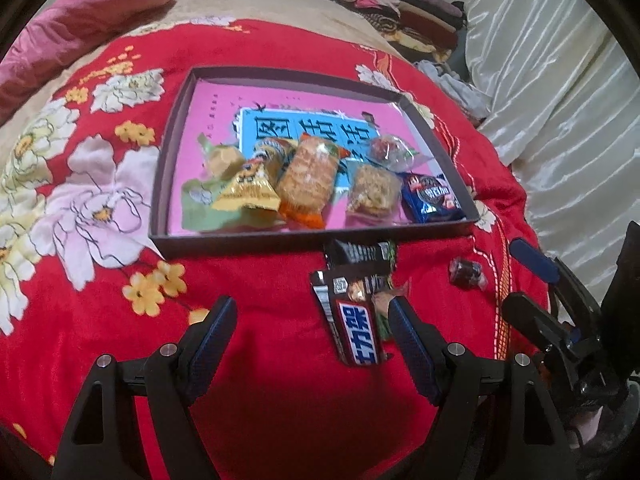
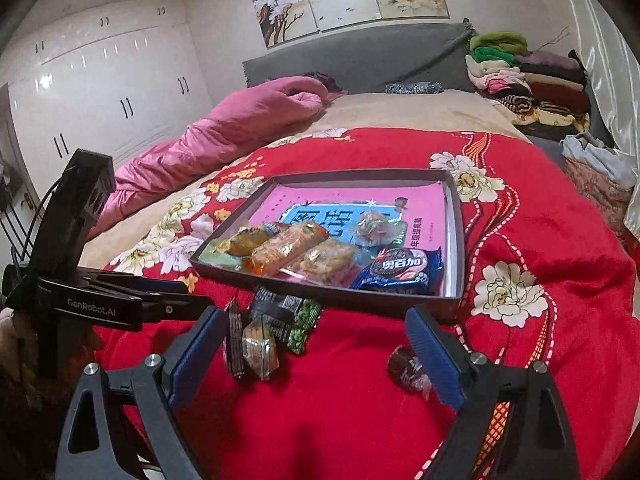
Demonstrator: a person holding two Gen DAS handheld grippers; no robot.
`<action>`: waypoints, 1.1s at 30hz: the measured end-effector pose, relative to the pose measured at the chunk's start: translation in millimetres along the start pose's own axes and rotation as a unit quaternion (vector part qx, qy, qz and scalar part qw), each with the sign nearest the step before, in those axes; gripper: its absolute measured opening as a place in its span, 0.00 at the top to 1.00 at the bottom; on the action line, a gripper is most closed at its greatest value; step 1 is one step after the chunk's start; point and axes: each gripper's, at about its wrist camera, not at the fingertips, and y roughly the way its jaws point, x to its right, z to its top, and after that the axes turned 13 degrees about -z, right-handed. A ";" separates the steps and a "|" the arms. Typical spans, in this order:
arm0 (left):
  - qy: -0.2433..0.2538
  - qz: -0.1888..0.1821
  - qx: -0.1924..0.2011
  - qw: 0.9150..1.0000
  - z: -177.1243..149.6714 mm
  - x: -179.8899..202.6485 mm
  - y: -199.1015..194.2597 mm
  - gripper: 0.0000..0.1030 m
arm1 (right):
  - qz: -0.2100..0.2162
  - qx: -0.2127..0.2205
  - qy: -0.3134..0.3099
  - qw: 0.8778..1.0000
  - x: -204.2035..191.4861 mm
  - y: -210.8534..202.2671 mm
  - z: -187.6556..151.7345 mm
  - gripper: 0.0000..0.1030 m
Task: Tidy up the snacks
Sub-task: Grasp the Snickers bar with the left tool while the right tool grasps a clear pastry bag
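Observation:
A dark shallow tray [image 1: 280, 237] [image 2: 320, 297] with a pink printed bottom lies on the red flowered bedspread and holds several wrapped snacks. In front of it on the bedspread lie a Snickers bar [image 1: 358, 336], a black-and-green pea packet [image 1: 362, 254] [image 2: 306, 324] and a small orange wrapped sweet [image 2: 260, 350]. A dark wrapped candy [image 1: 466, 274] [image 2: 406, 366] sits apart to the right. My left gripper [image 1: 312, 320] is open just above the bedspread, the Snickers bar lying loose beside its right finger. My right gripper [image 2: 316, 344] is open too, between the snack pile and the dark candy.
A pink quilt [image 2: 224, 132] lies bunched along the bed's left side. Folded clothes [image 2: 532, 80] are stacked at the back right by a grey headboard. A pale satin curtain [image 1: 560, 80] hangs at the right. White wardrobes [image 2: 100, 92] stand far left.

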 end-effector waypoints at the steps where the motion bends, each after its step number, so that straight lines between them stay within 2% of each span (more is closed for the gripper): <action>1: -0.001 -0.003 -0.003 1.000 -0.6 -0.8 1.1 0.23 | 0.001 -0.002 -0.003 1.000 -2.1 0.4 -0.5 0.11; 12: -0.013 -0.031 -0.012 0.999 -5.4 -4.0 8.1 0.23 | 0.007 -0.030 -0.066 0.997 -30.7 14.3 -9.7 0.13; 25: -0.045 -0.063 -0.019 0.997 -6.6 -11.6 27.7 0.25 | 0.018 -0.063 -0.099 0.993 -45.7 37.2 -17.8 0.41; 27: -0.048 -0.067 -0.017 0.996 -5.7 -12.7 30.5 0.27 | 0.022 -0.071 -0.105 0.992 -48.5 41.5 -19.4 0.49; 33: -0.065 -0.081 -0.016 0.994 -3.5 -19.3 35.8 0.28 | 0.030 -0.078 -0.114 0.990 -53.8 46.9 -21.5 0.56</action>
